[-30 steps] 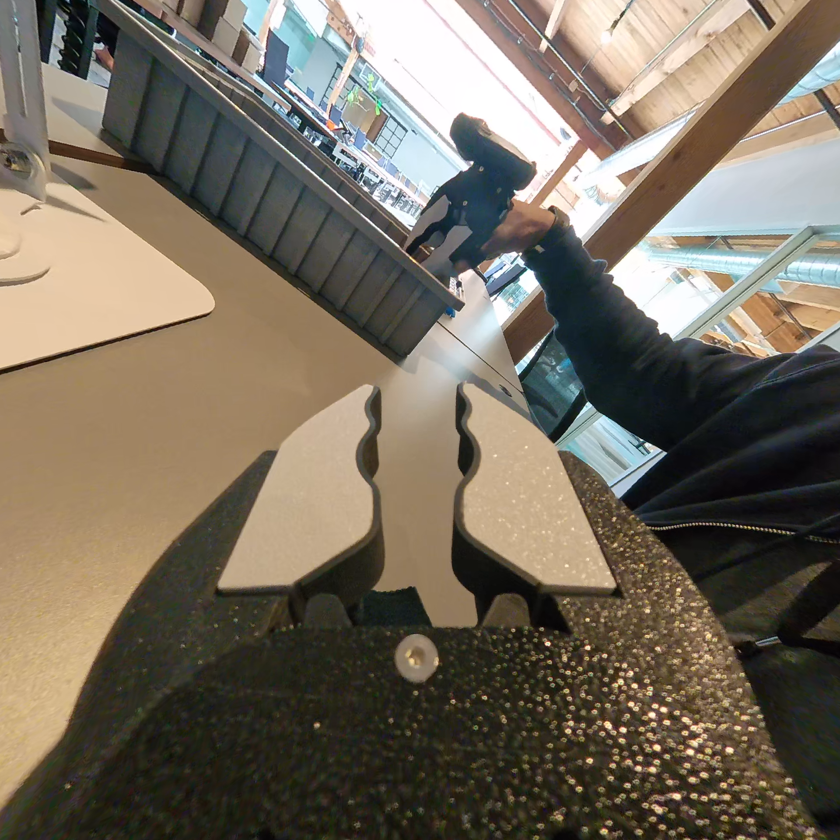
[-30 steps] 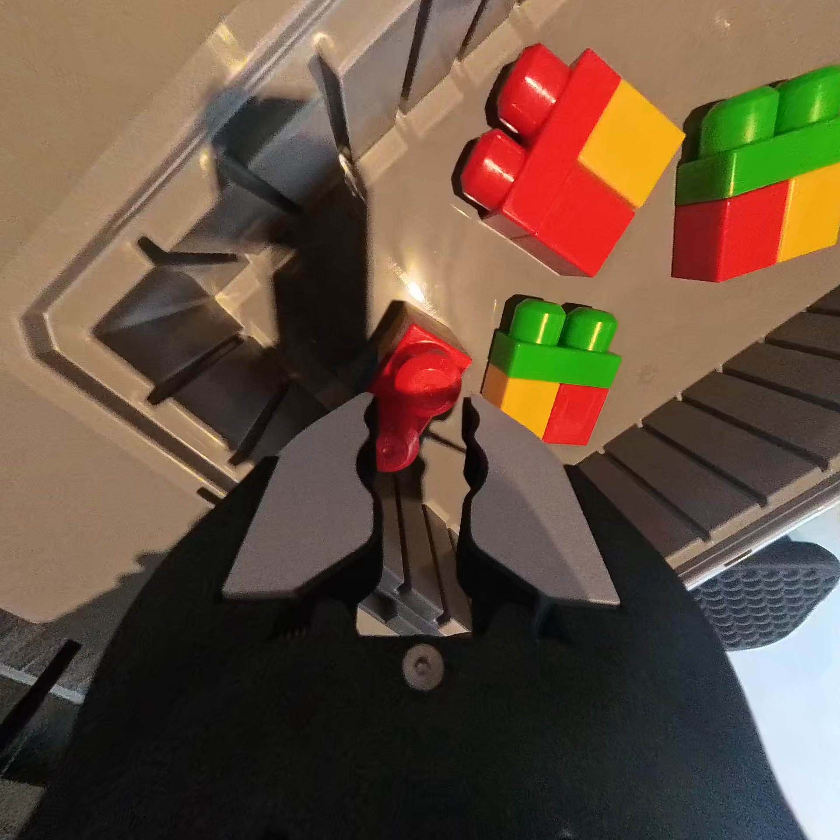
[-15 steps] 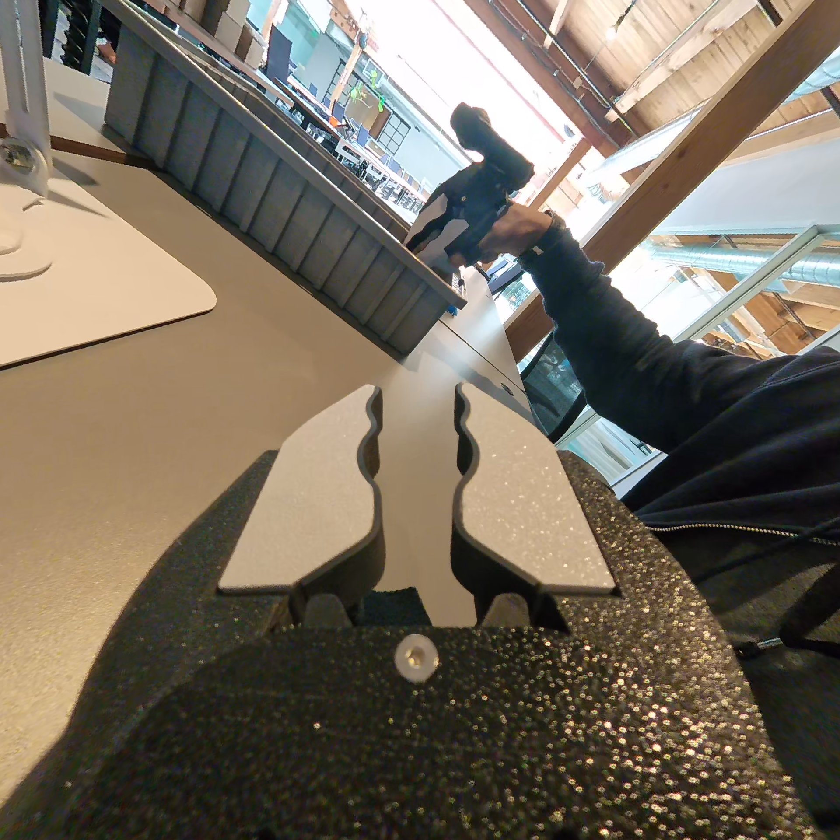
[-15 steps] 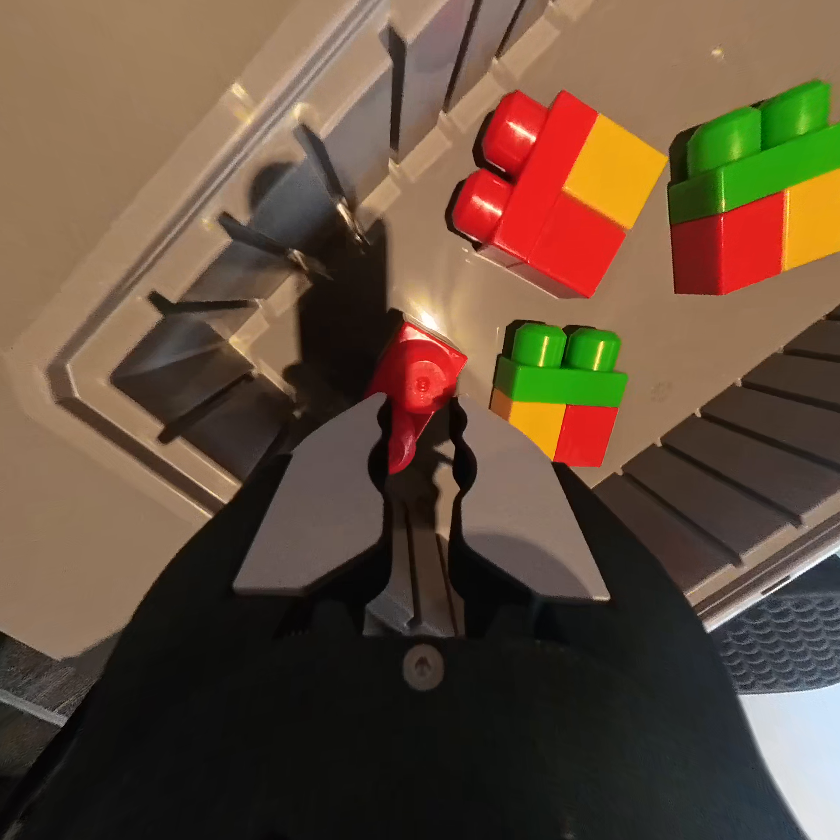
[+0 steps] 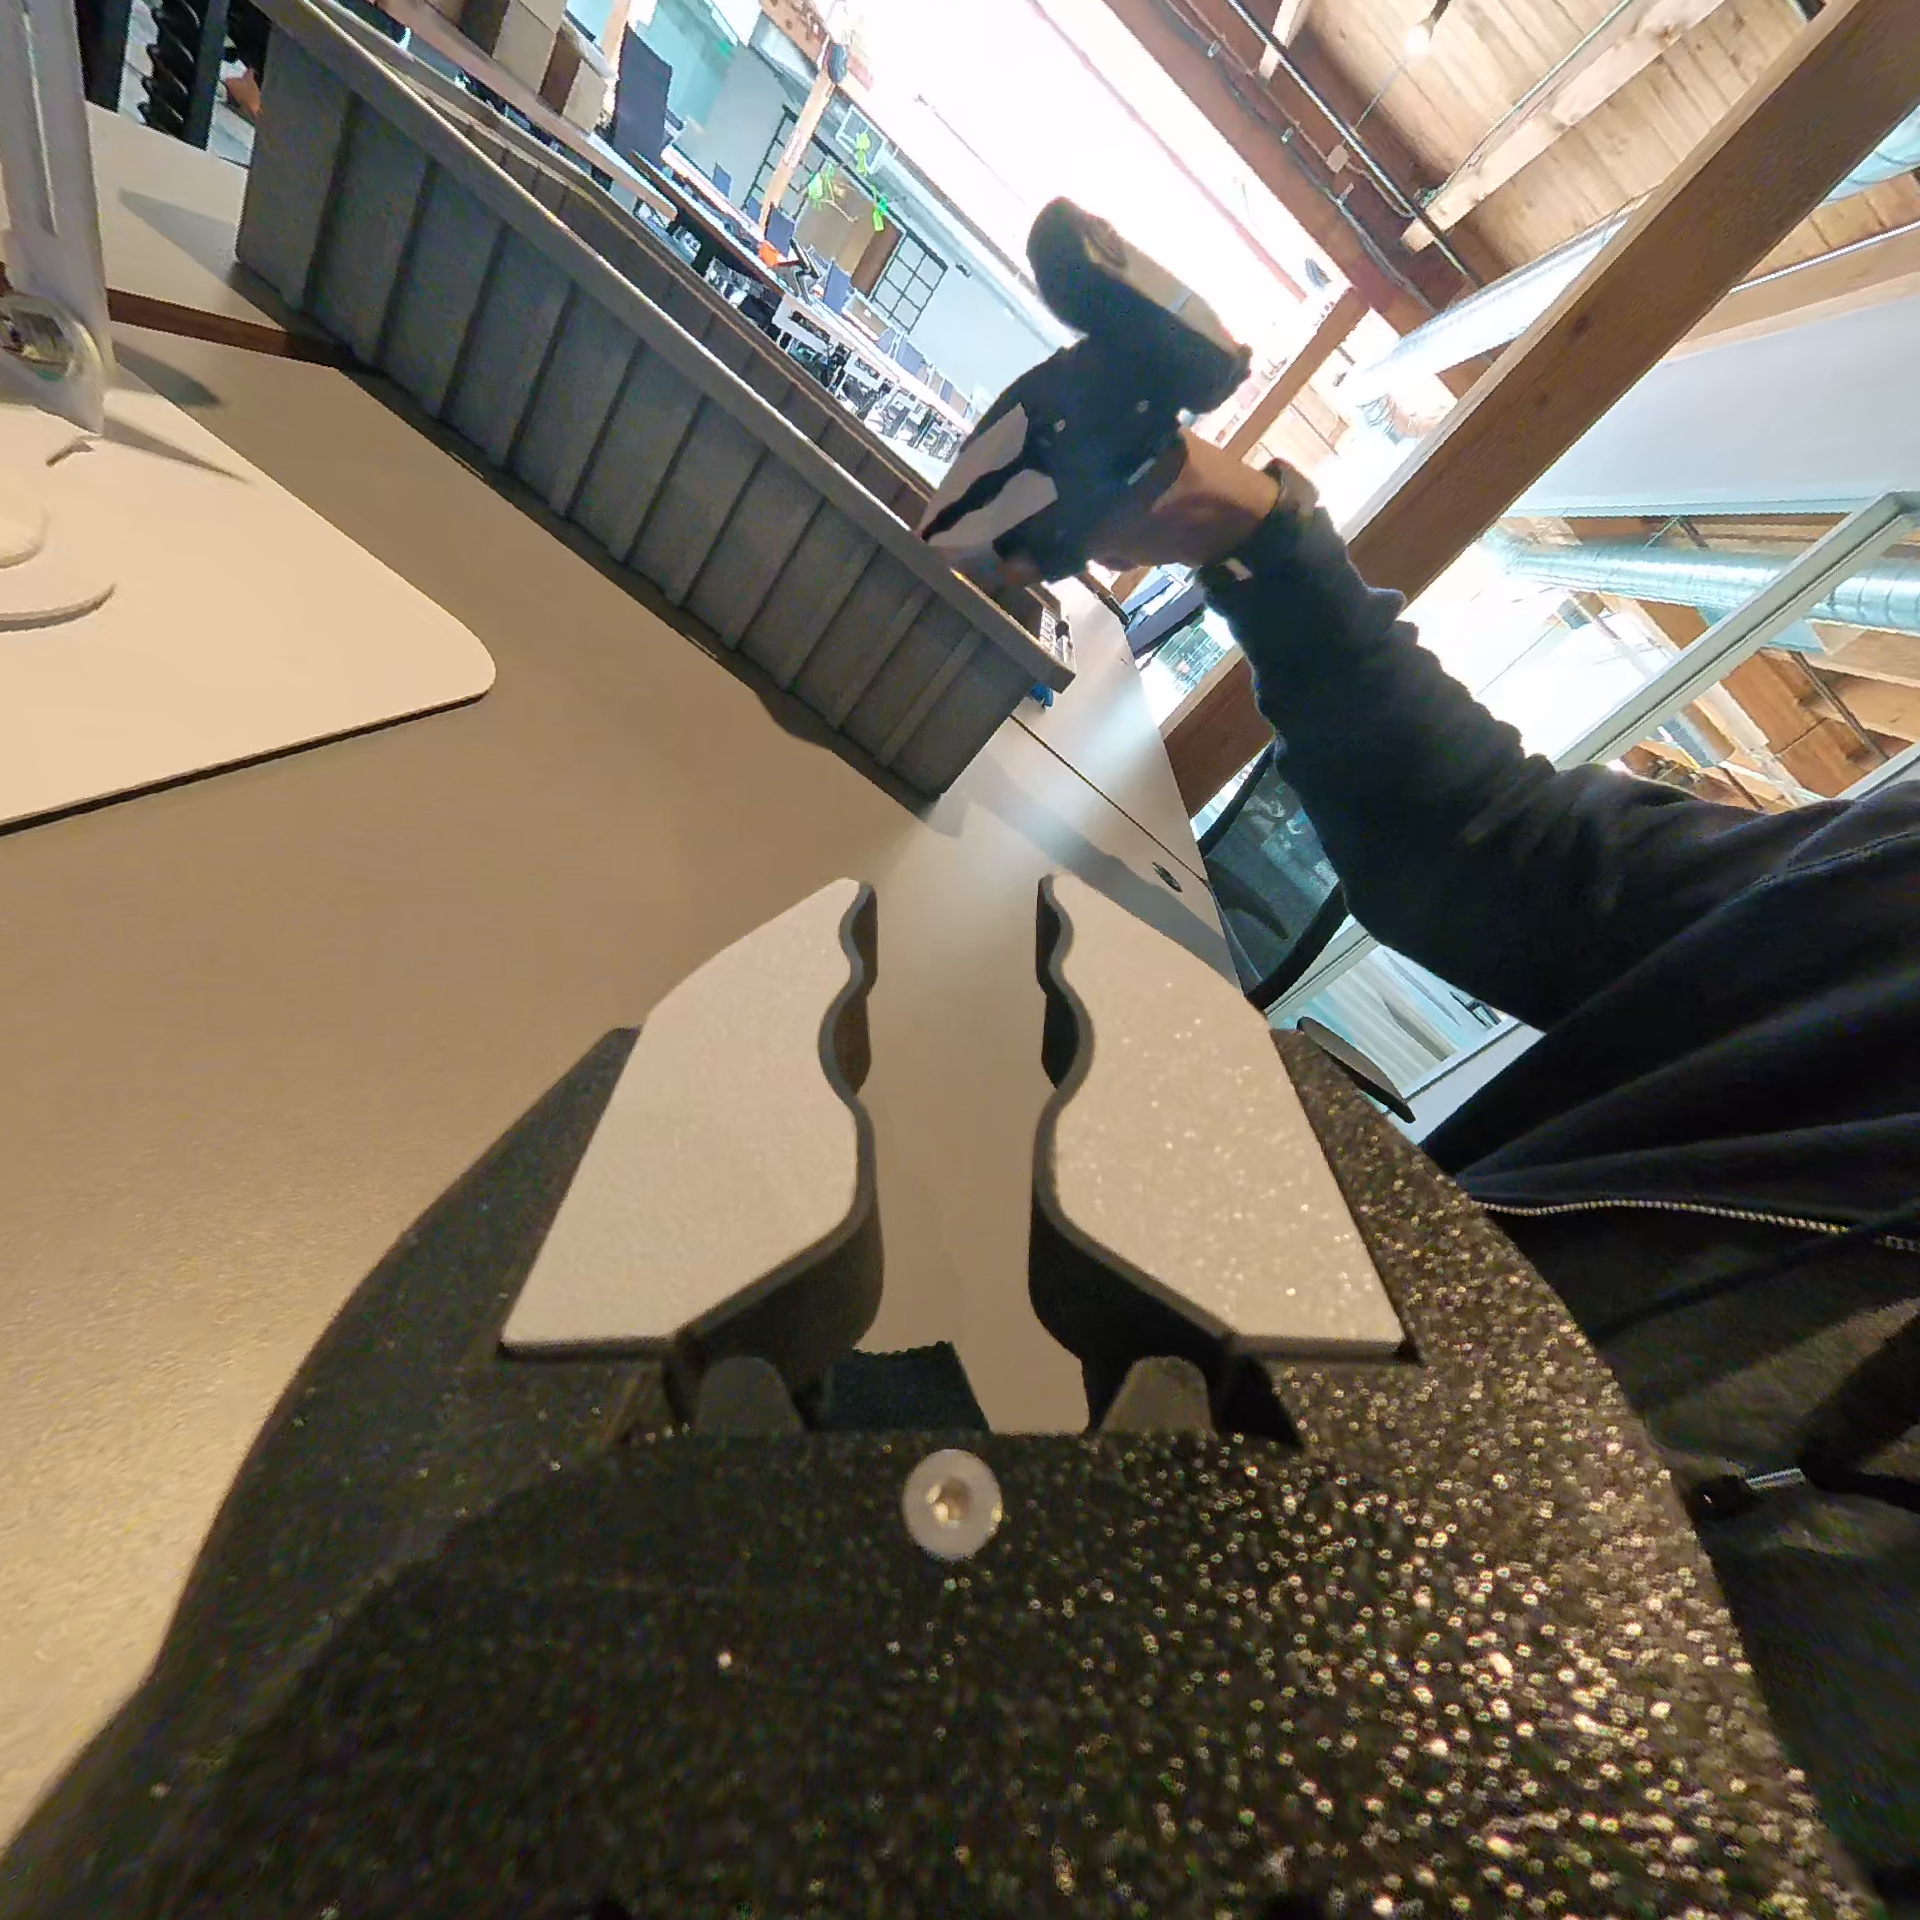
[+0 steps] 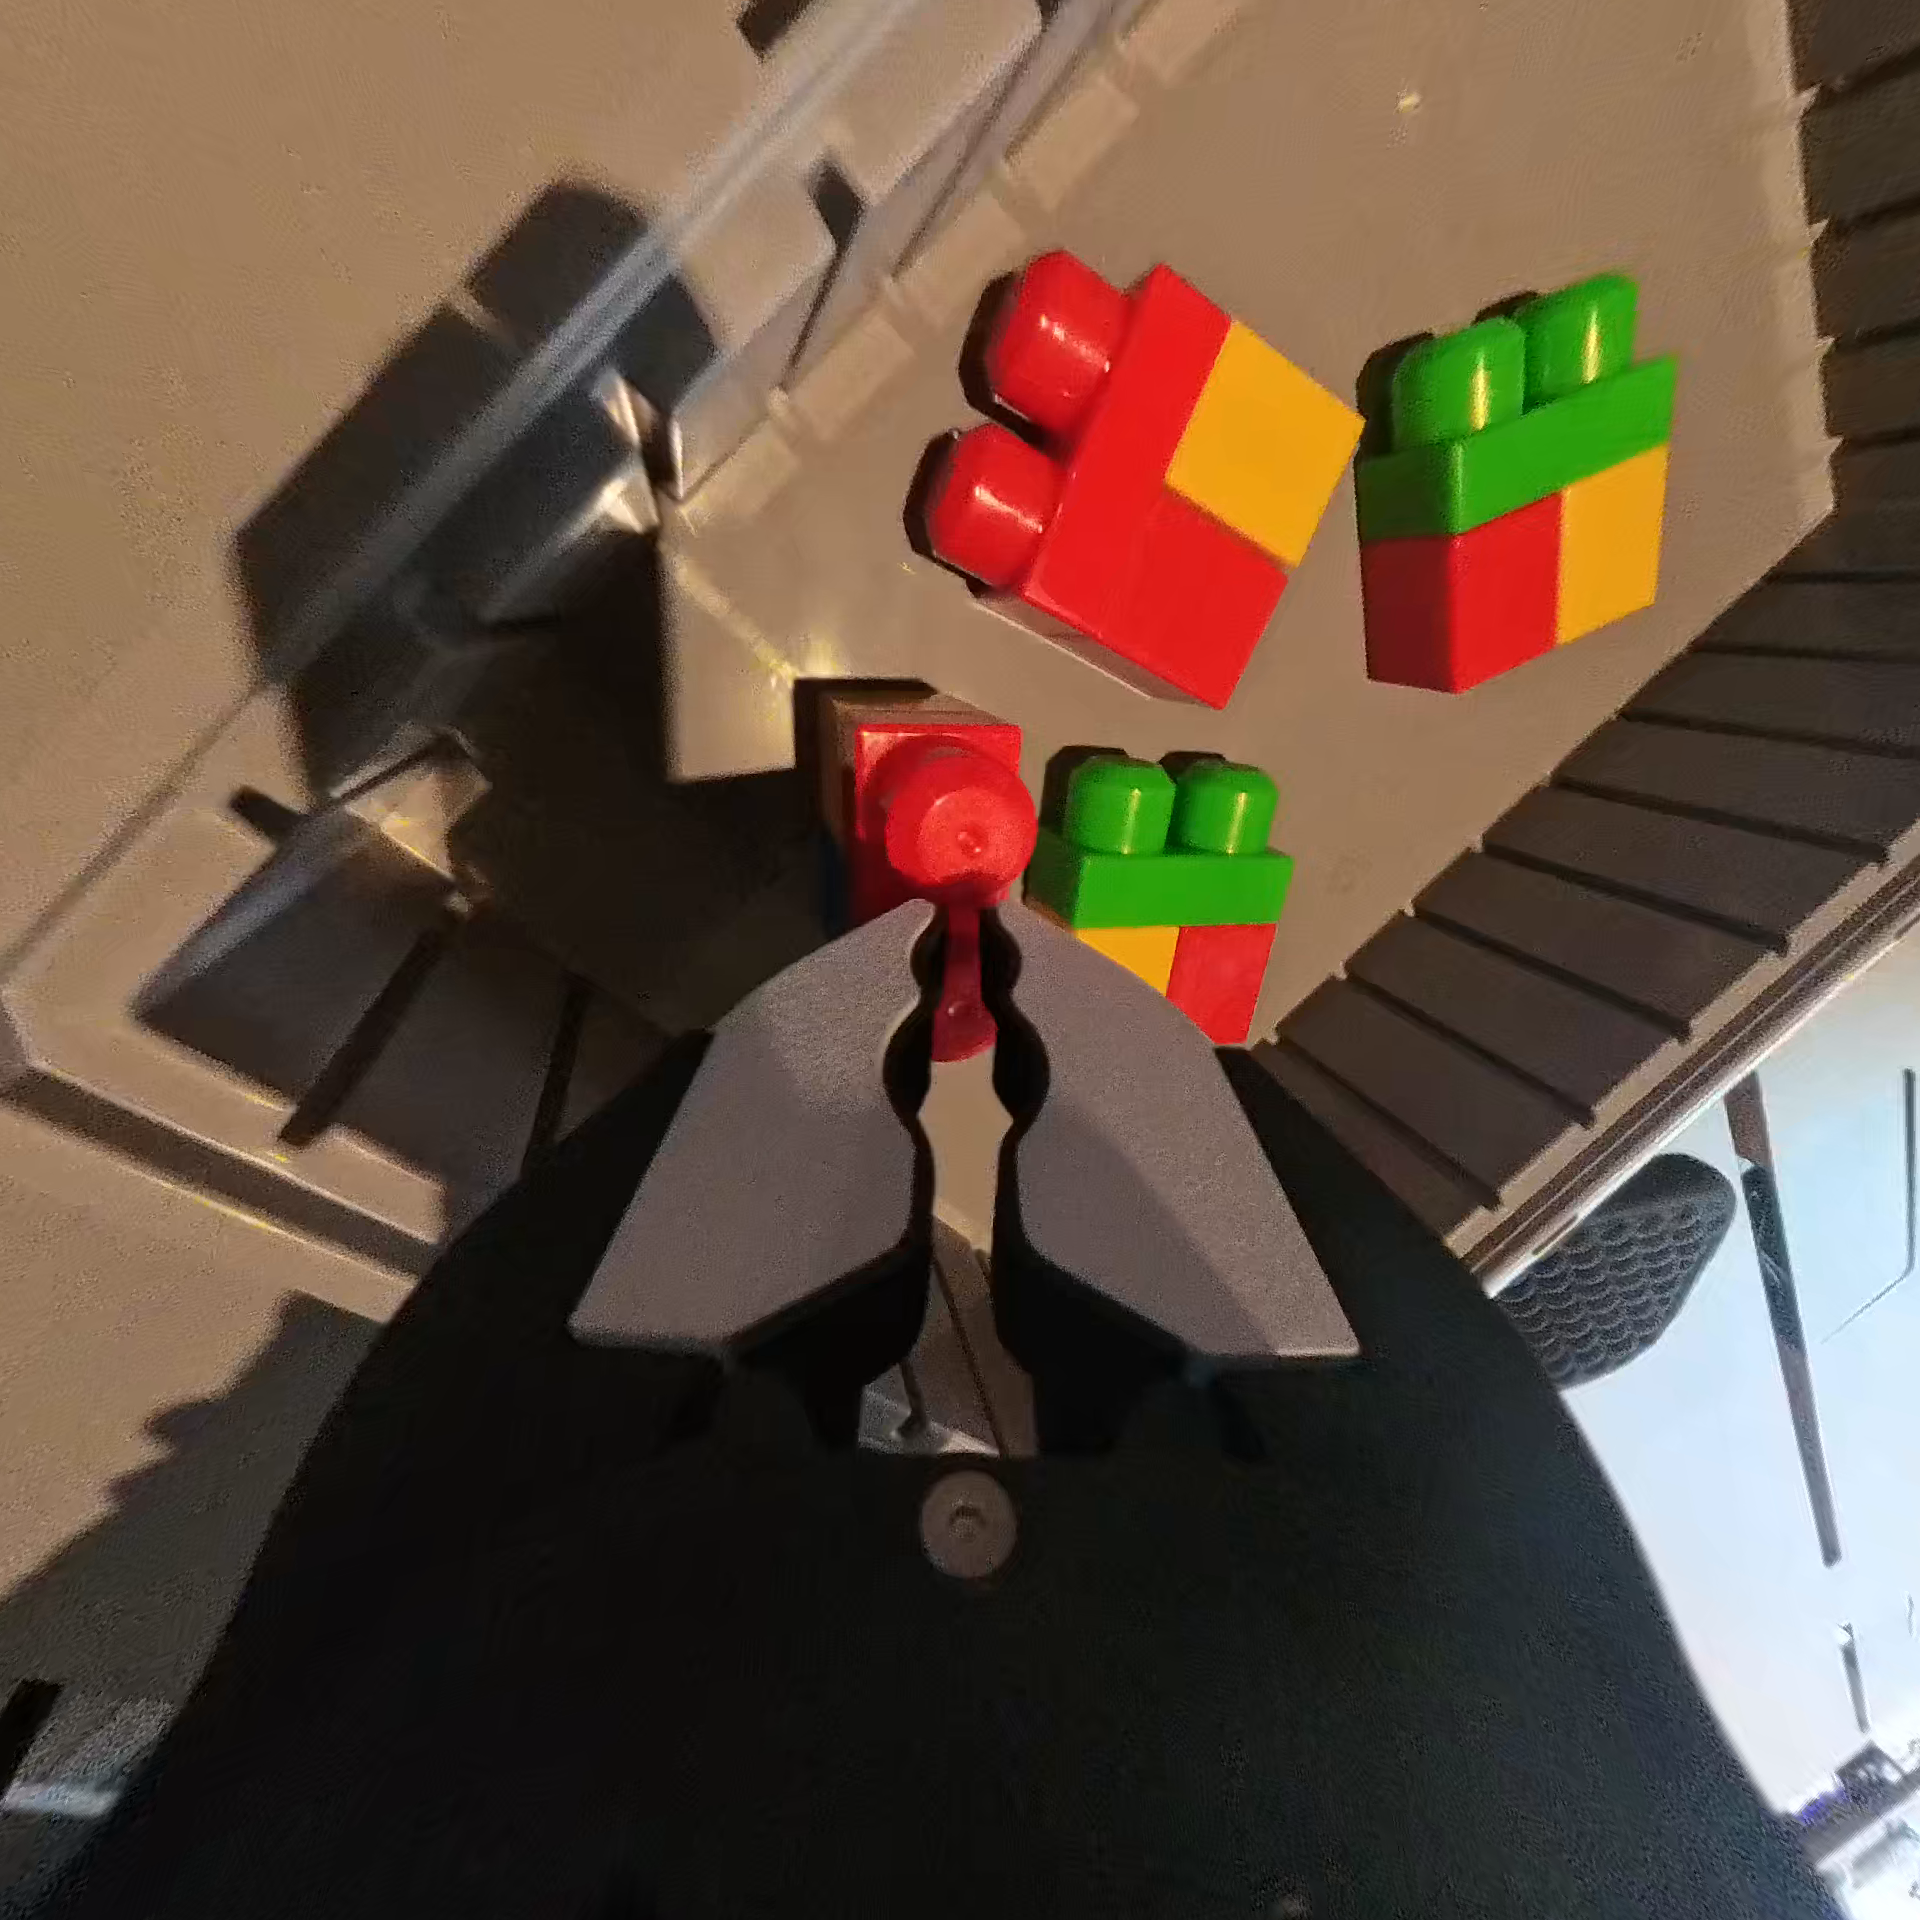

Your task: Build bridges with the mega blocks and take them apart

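Inside the grey ribbed plastic bin (image 6: 1351, 156) lie 3 assembled bridges of red, yellow and green plastic blocks (image 6: 1132, 478). The right gripper (image 6: 961, 920) pinches a single red block (image 6: 935, 821) at the near left. The left gripper (image 5: 951, 904) rests parted and empty on the grey table (image 5: 312, 935).

Harsh window glare behind, hard warm shadows in the bin (image 6: 1714, 810), slight edge blur.

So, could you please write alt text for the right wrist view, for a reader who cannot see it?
The right hand-held gripper is nearly shut on a stud of a red block inside a grey bin. Three small bridges lie beyond: green-topped, red-topped and a second green-topped one.
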A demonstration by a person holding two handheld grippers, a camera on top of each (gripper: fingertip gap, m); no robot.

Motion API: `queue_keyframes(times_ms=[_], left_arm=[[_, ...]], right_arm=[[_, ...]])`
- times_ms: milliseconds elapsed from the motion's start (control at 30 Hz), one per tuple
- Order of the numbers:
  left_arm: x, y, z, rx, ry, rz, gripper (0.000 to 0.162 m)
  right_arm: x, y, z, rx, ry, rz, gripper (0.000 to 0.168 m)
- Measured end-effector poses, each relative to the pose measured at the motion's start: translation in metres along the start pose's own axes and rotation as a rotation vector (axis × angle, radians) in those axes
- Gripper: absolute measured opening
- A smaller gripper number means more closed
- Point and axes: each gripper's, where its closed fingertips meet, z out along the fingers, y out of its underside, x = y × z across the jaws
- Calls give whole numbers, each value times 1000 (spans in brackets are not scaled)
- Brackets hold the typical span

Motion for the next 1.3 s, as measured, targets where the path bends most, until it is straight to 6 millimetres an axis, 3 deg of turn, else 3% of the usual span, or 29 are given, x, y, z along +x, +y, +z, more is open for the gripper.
queue_keyframes(times_ms=[33, 200, 300, 433, 500, 567, 633, 700, 867, 1067, 1300], left_arm=[[0, 0, 0, -2, 1, 0, 29], [1, 1, 0, -7, 0, 3, 28], [1, -1, -1, 3, -2, 8, 28], [2, -6, -3, 19, -29, 48, 28], [-1, -9, -3, 25, -70, 90, 29], [-6, -12, -5, 34, -134, 154, 29], [-11, -18, -9, 53, -217, 231, 31], [-16, -25, -14, 80, -302, 314, 34], [-19, -51, -36, 218, -460, 464, 39], [-11, -77, -64, 381, -507, 459, 43], [-3, -91, -81, 449, -528, 446, 51]], right_arm=[[0, -2, -2, 12, 3, 1, 10], [4, -11, -17, 82, 36, 31, 21], [-2, -28, -40, 212, 19, 57, 27], [-47, -84, -104, 563, -66, 54, 27], [-82, -112, -131, 715, -84, 11, 27], [-122, -139, -143, 825, -94, -38, 27], [-162, -166, -140, 914, -113, -71, 28], [-196, -194, -124, 981, -120, -86, 31], [-242, -258, -66, 1077, -126, -49, 43], [-261, -302, -44, 1191, -273, 63, 44], [-248, -301, -50, 1255, -384, 173, 40]])
